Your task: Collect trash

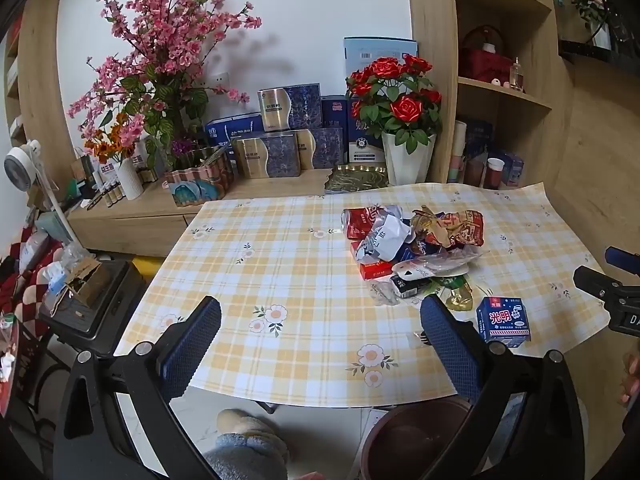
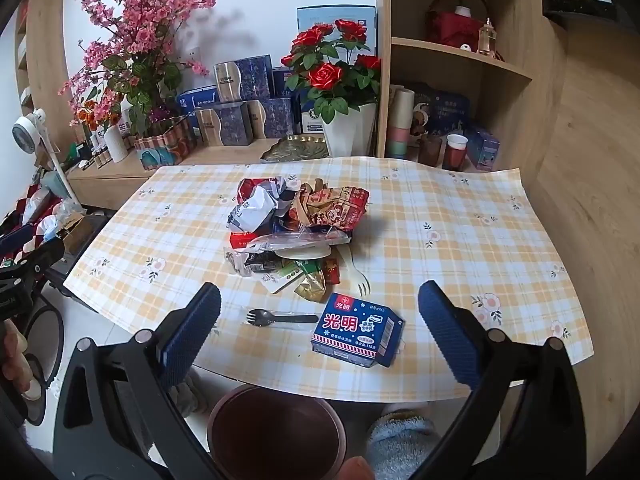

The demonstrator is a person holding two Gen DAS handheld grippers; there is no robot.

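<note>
A heap of crumpled wrappers and packets (image 1: 412,244) (image 2: 296,220) lies on the yellow checked tablecloth (image 1: 288,280) (image 2: 440,232). Nearer the front edge sit a blue carton (image 1: 505,321) (image 2: 356,330), a black plastic spork (image 2: 280,317) and a pale fork (image 2: 358,276). My left gripper (image 1: 320,330) hovers open over the cloth, left of the heap, nothing between its fingers. My right gripper (image 2: 319,320) is open too, wide of the spork and the carton and above them. A dark brown bin (image 2: 276,432) (image 1: 416,436) stands on the floor below the table's front edge.
Behind the table a wooden counter (image 2: 120,172) carries pink blossoms (image 1: 168,32), red roses in a white vase (image 1: 400,104) (image 2: 340,76), boxes and a gold tray (image 1: 356,178). Shelves (image 2: 460,56) with cups stand at right. Fluffy slippers (image 1: 248,448) (image 2: 400,440) show on the floor; clutter is at left.
</note>
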